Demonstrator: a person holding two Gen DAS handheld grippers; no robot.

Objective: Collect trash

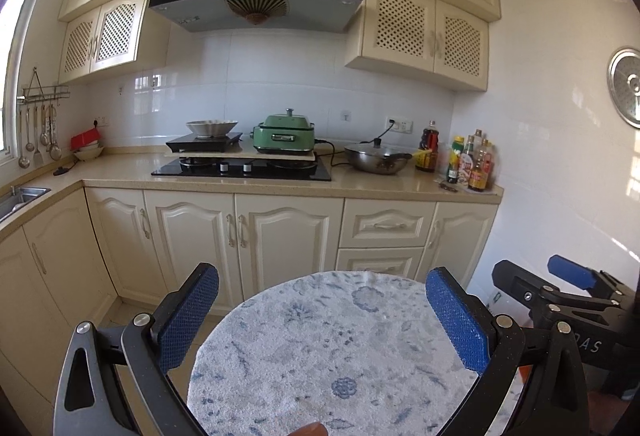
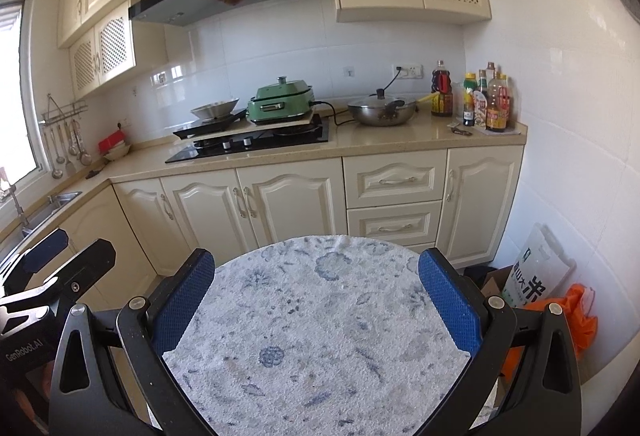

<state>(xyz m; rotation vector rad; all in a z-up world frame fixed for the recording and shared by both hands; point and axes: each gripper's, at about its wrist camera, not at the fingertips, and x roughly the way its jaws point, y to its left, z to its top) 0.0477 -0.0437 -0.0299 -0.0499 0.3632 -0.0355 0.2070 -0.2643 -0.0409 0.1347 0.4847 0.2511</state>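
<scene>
A: Left gripper [image 1: 322, 316] is seen spread wide, nothing between its blue pads [image 1: 188, 320]. It is held above a round table [image 1: 320, 356] covered in a blue-patterned cloth.

B: Right gripper [image 2: 316, 306] is likewise seen wide apart and empty, over the same table.

A: Trash location? A small dark wrapper [image 2: 461, 131] is noted on the counter [image 2: 360, 143], just beside the bottles [image 2: 486, 103], well apart from both grippers.

B: Confirmed in the left view too. An orange bag [image 2: 580, 320] and a rice sack [image 2: 536, 272] are recorded on the floor by the right wall. A wok [image 2: 382, 111] and a green cooker [image 2: 278, 105] are noted on the counter.
</scene>
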